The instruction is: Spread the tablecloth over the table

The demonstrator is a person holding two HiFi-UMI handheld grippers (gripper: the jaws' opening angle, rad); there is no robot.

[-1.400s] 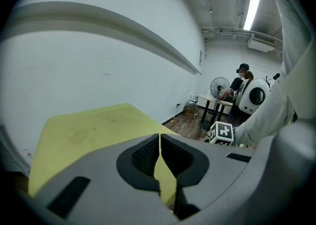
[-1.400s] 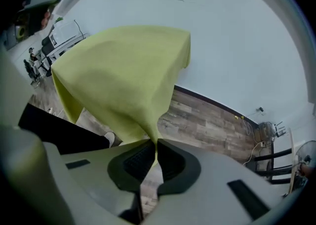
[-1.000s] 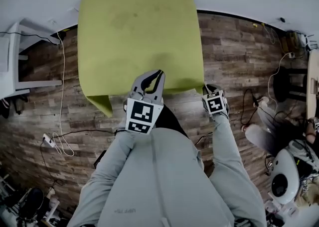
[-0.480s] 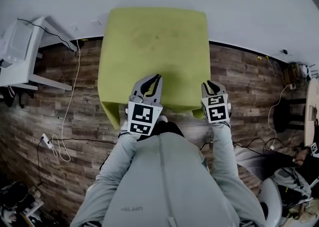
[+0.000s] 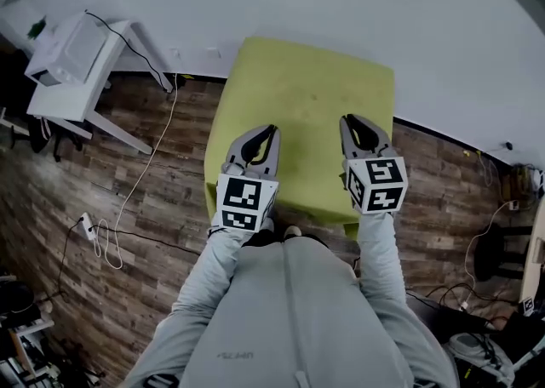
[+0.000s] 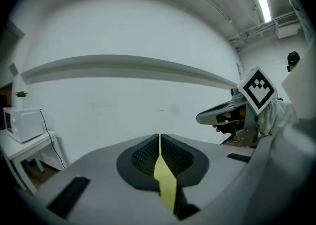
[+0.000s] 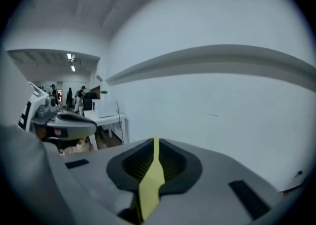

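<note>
The cloth (image 5: 300,97) seems to lie over the table, but the left gripper (image 5: 271,131) and right gripper (image 5: 349,125) each clamp its near edge, not yet released.

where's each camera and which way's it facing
Head view: on the person's head, steeply down onto the tablecloth, both arms, left gripper and right gripper.
Left gripper view: on the left gripper, facing the white wall; its jaws pinch tablecloth.
Right gripper view: on the right gripper, facing that wall; same pinch.
Shared: each gripper view shows the other gripper.
</note>
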